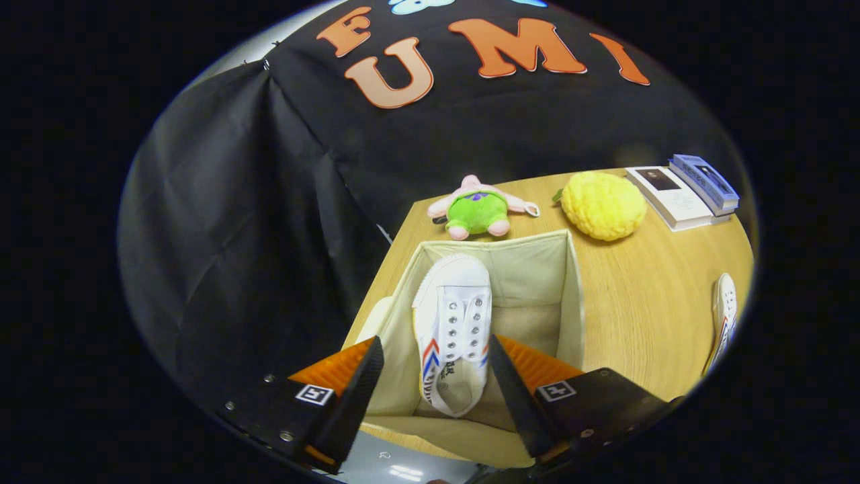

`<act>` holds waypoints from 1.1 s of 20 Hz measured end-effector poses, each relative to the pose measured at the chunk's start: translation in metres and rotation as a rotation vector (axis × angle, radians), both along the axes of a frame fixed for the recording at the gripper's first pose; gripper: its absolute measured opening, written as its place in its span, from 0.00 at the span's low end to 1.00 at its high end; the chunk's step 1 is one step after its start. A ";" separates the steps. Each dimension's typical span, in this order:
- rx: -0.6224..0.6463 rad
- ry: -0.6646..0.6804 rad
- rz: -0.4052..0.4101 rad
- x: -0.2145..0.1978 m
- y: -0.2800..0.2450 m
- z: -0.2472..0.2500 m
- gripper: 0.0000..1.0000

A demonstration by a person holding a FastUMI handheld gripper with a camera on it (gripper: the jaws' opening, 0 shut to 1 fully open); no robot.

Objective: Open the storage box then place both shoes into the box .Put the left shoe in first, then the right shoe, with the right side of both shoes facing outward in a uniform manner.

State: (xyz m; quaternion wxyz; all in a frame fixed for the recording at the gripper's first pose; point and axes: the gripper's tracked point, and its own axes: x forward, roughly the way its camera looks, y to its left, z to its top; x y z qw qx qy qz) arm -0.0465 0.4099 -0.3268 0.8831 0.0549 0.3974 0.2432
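Gripper view, items listed from my claw (435,356) outward.

1. Claw: I am holding it above the storage box (537,269), its fingers (359,383) standing wide apart and gripping nothing; neither one is touching the shoe.

2. First shoe (451,323): a white lace-up with red and blue chevron stripes on its sides. It is lying inside the box, seen in the gap between my fingers, heel opening nearest me and toe pointing away toward the box's far wall. It is sitting toward the left half of the box, and the right half is showing bare lining.

3. Storage box: cream fabric, open at the top, resting on the wooden table (645,309) directly below and ahead of my fingers.

4. Second shoe (723,323): lying on the table well off to my right, apart from the box, showing its white side and striped trim.

5. Beyond the box, just past its far wall: a green and pink plush toy (478,210).

6. Right of the toy: a round yellow plush (603,205).

7. Farther right still, at the table's far corner: a white book (672,195) with a blue book (707,181) leaning alongside it.
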 end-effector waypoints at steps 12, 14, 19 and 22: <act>-0.094 -0.262 -0.162 0.076 -0.182 0.052 0.99; -0.140 -0.261 -0.226 0.084 -0.231 0.045 0.98; -0.257 -0.240 -0.365 0.094 -0.349 0.025 0.99; -0.292 -0.221 -0.423 0.093 -0.397 0.019 0.99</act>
